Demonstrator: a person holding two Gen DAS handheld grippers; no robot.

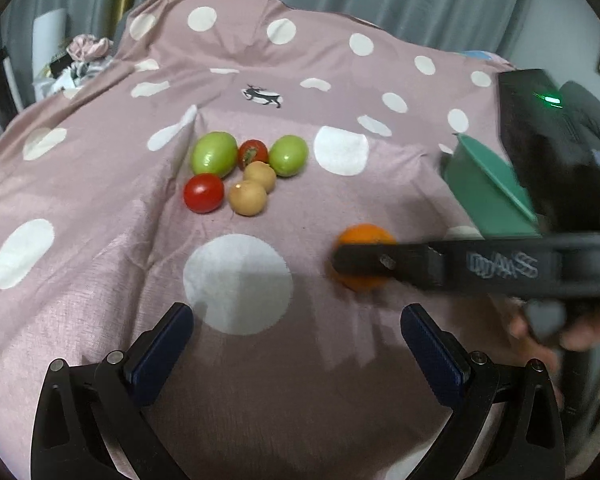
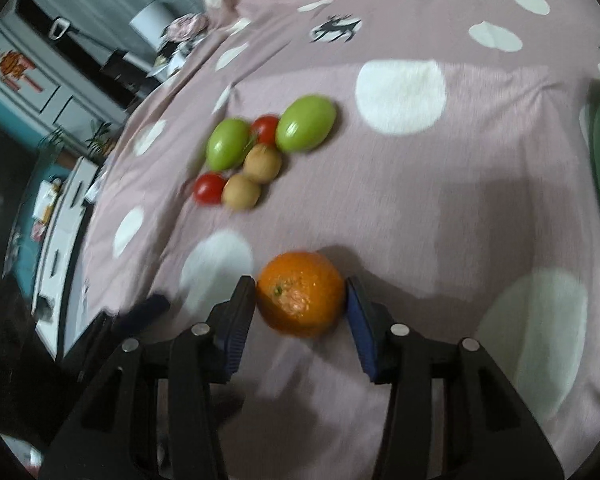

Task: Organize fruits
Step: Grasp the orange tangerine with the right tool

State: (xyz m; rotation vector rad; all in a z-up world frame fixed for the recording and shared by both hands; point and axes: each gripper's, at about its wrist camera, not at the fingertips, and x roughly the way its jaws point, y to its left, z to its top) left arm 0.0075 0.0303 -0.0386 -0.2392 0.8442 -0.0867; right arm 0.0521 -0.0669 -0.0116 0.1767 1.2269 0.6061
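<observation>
The right gripper point(image 2: 301, 300) has its two blue-padded fingers closed against either side of a round orange fruit with a dimpled skin point(image 2: 301, 294), which sits low on the dusty-pink cotton bedspread with large white dots point(image 2: 440, 200); whether the orange is lifted clear of the cloth or resting on it cannot be told. In the left wrist view the same orange point(image 1: 366, 233) lies at about three o'clock from the picture's centre, half hidden behind the black finger of the right gripper point(image 1: 364, 260) reaching in from the right edge. The left gripper point(image 1: 296, 334) hangs with its jaws spread wide and nothing between them, over a large white dot on the cloth. At about eleven o'clock from the orange, well apart from it, a tight cluster of small fruits rests on the bedspread: two glossy green oval fruits point(image 1: 214, 153) point(image 1: 288, 155), two red tomatoes point(image 1: 203, 193) point(image 1: 253, 153) and two tan, matte round fruits point(image 1: 247, 197) point(image 1: 260, 175), most of them touching a neighbour. A teal-green plastic basin point(image 1: 488, 196) stands at the right edge, at about one o'clock from the orange. A small black reindeer print point(image 1: 262, 95) marks the cloth beyond the cluster, at twelve o'clock.
</observation>
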